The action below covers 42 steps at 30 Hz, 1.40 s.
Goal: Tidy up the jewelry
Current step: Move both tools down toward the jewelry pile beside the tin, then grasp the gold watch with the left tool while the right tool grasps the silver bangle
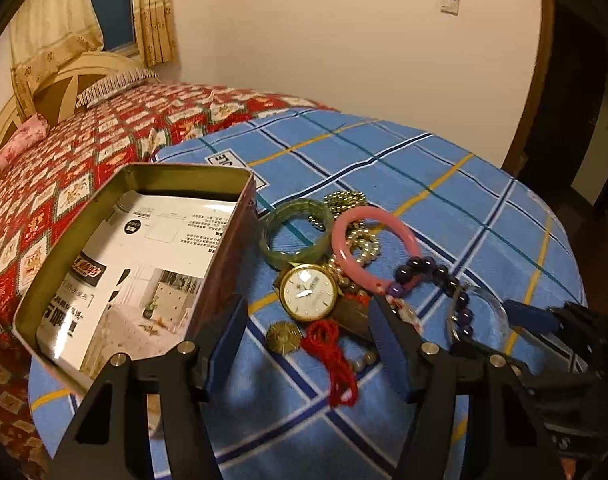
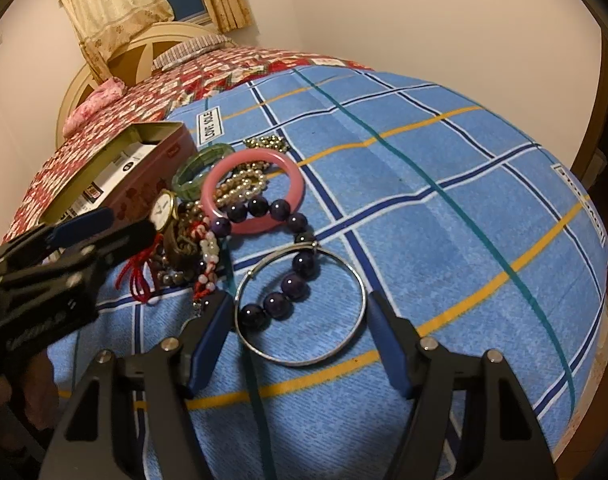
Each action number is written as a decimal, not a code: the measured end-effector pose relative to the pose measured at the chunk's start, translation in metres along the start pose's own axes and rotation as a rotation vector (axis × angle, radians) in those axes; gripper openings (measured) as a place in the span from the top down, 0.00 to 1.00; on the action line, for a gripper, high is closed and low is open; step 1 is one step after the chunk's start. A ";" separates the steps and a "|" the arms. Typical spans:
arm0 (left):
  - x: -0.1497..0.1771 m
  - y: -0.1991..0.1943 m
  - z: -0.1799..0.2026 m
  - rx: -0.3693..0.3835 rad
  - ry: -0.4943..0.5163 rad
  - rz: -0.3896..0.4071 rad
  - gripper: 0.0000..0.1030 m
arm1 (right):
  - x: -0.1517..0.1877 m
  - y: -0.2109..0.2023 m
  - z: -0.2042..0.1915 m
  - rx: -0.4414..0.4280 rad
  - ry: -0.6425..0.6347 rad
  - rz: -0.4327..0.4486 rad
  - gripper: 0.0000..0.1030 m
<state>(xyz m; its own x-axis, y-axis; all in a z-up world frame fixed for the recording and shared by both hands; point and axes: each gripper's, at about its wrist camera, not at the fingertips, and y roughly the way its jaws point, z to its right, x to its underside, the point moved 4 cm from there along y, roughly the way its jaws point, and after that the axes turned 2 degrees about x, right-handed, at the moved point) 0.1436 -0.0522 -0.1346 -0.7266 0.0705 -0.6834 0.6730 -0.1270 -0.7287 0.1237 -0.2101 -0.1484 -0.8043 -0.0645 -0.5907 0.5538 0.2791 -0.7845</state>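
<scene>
Bangles number three, green, pink, silver; one watch; both grippers' fingers gape empty.

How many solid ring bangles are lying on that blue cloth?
3: the green bangle beside the tin, the pink bangle right of it over the beads, and the thin silver bangle nearest the right tool. More may hide in the pile.

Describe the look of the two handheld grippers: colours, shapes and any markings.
Both the left gripper and right gripper are angular black frames with silver round bolts and flat blue finger pads. The right view shows faint, unreadable lettering on the left one's body.
</scene>
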 end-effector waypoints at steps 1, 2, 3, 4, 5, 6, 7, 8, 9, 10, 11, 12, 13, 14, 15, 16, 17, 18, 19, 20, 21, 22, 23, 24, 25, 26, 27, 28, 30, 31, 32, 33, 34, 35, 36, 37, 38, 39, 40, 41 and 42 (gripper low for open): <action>-0.002 0.004 -0.001 0.009 -0.011 -0.009 0.39 | 0.000 0.000 0.000 0.000 0.001 0.001 0.31; -0.003 0.007 -0.002 0.014 -0.019 -0.013 0.39 | 0.000 -0.001 0.000 0.001 0.002 0.003 0.31; -0.005 0.010 -0.003 0.014 -0.024 -0.016 0.39 | 0.001 -0.001 0.000 0.002 0.001 0.004 0.31; -0.007 0.014 -0.002 0.012 -0.027 -0.021 0.39 | 0.001 -0.001 -0.001 0.003 -0.001 0.005 0.31; -0.008 0.016 -0.002 0.013 -0.031 -0.023 0.39 | 0.001 -0.001 -0.001 0.004 -0.004 0.005 0.31; -0.009 0.018 -0.002 0.018 -0.035 -0.024 0.39 | 0.001 -0.001 -0.001 0.004 -0.006 0.004 0.31; -0.010 0.019 0.000 0.021 -0.033 -0.025 0.39 | 0.001 0.000 -0.002 0.004 -0.007 0.004 0.31; -0.009 0.020 0.001 0.018 -0.028 -0.024 0.39 | 0.000 0.000 -0.002 0.005 -0.008 0.004 0.31; -0.009 0.021 0.003 0.009 -0.021 -0.022 0.42 | 0.000 0.000 -0.002 0.004 -0.008 0.004 0.31; -0.008 0.023 0.004 -0.008 -0.012 -0.020 0.44 | 0.001 0.000 -0.002 0.003 -0.008 0.005 0.31; -0.008 0.022 0.003 -0.012 -0.008 -0.017 0.50 | 0.001 0.000 -0.002 0.004 -0.008 0.005 0.31; -0.008 0.021 0.003 -0.009 -0.009 -0.013 0.59 | 0.001 0.000 -0.002 0.004 -0.008 0.005 0.31; -0.008 0.020 0.001 0.002 -0.017 -0.010 0.63 | 0.000 -0.001 -0.002 0.005 -0.008 0.007 0.31; -0.009 0.018 -0.001 0.015 -0.025 -0.006 0.72 | 0.001 -0.001 -0.002 0.003 -0.006 0.009 0.31; -0.009 0.016 -0.001 0.023 -0.027 0.000 0.85 | 0.001 -0.002 -0.002 0.003 -0.005 0.011 0.31; -0.009 0.014 -0.002 0.025 -0.029 0.003 0.88 | 0.001 -0.002 -0.002 0.003 -0.003 0.014 0.31; -0.010 0.013 -0.003 0.029 -0.032 0.005 0.89 | 0.001 -0.002 -0.002 0.002 -0.003 0.016 0.31; -0.009 0.011 -0.002 0.037 -0.035 0.008 0.89 | 0.000 -0.003 -0.002 0.002 -0.002 0.018 0.31; -0.008 0.010 -0.002 0.037 -0.034 0.009 0.89 | 0.000 -0.003 -0.002 0.003 -0.002 0.020 0.31; -0.008 0.009 -0.003 0.038 -0.037 0.009 0.89 | 0.000 -0.004 -0.003 0.006 -0.003 0.022 0.31; -0.006 0.008 -0.003 0.044 -0.041 0.008 0.89 | 0.001 -0.005 -0.002 0.007 -0.003 0.024 0.31; -0.005 0.007 -0.001 0.044 -0.038 0.006 0.89 | 0.001 -0.005 -0.003 0.009 -0.004 0.026 0.31; -0.003 0.006 -0.001 0.042 -0.036 0.004 0.89 | 0.001 -0.005 -0.003 0.010 -0.005 0.026 0.31; -0.001 0.006 0.000 0.045 -0.038 0.000 0.89 | 0.001 -0.005 -0.003 0.012 -0.007 0.027 0.31; -0.001 0.005 0.001 0.046 -0.041 0.001 0.89 | 0.001 -0.005 -0.003 0.013 -0.008 0.029 0.31; 0.001 0.004 0.001 0.044 -0.039 0.002 0.89 | 0.001 -0.006 -0.004 0.012 -0.007 0.029 0.31; 0.002 0.004 0.003 0.036 -0.032 0.001 0.89 | 0.001 -0.006 -0.003 0.012 -0.005 0.031 0.31; 0.003 0.004 0.003 0.036 -0.030 0.003 0.89 | 0.000 -0.006 -0.003 0.011 -0.004 0.033 0.31; 0.005 0.006 0.003 0.028 -0.028 0.000 0.89 | 0.000 -0.006 -0.003 0.007 -0.001 0.034 0.31; 0.005 0.006 0.003 0.028 -0.027 0.000 0.89 | 0.000 -0.007 -0.003 0.006 -0.001 0.035 0.31; 0.005 0.006 0.002 0.033 -0.029 0.000 0.89 | 0.000 -0.007 -0.003 0.004 -0.001 0.036 0.31; 0.006 0.005 0.001 0.036 -0.031 0.000 0.89 | 0.000 -0.007 -0.003 0.003 -0.001 0.036 0.31; 0.006 0.004 0.002 0.037 -0.029 -0.001 0.90 | 0.001 -0.008 -0.003 0.001 0.001 0.037 0.31; 0.007 0.003 0.001 0.038 -0.025 -0.001 0.91 | 0.001 -0.008 -0.002 -0.002 0.003 0.037 0.31; 0.008 0.002 0.001 0.041 -0.022 0.003 0.98 | 0.002 -0.008 -0.001 -0.004 0.005 0.038 0.31; 0.009 -0.001 0.001 0.039 -0.018 0.007 1.00 | 0.001 -0.009 -0.001 -0.006 0.007 0.040 0.31; 0.010 -0.003 0.001 0.042 -0.018 0.007 1.00 | 0.002 -0.009 -0.001 -0.007 0.008 0.042 0.31; 0.012 -0.006 0.000 0.049 -0.022 0.010 1.00 | 0.002 -0.009 0.000 -0.008 0.010 0.044 0.31; 0.012 -0.008 0.000 0.050 -0.023 0.012 1.00 | 0.002 -0.009 0.000 -0.008 0.010 0.045 0.31; 0.013 -0.012 0.000 0.052 -0.023 0.019 1.00 | 0.001 -0.009 0.000 -0.009 0.012 0.047 0.31; 0.013 -0.014 -0.001 0.056 -0.024 0.025 1.00 | 0.001 -0.010 0.000 -0.009 0.012 0.048 0.31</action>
<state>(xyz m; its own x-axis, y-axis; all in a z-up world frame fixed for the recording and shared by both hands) 0.1247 -0.0488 -0.1329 -0.7136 0.0426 -0.6992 0.6823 -0.1837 -0.7076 0.1175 -0.2128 -0.1415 -0.7791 -0.0394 -0.6256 0.5901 0.2904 -0.7533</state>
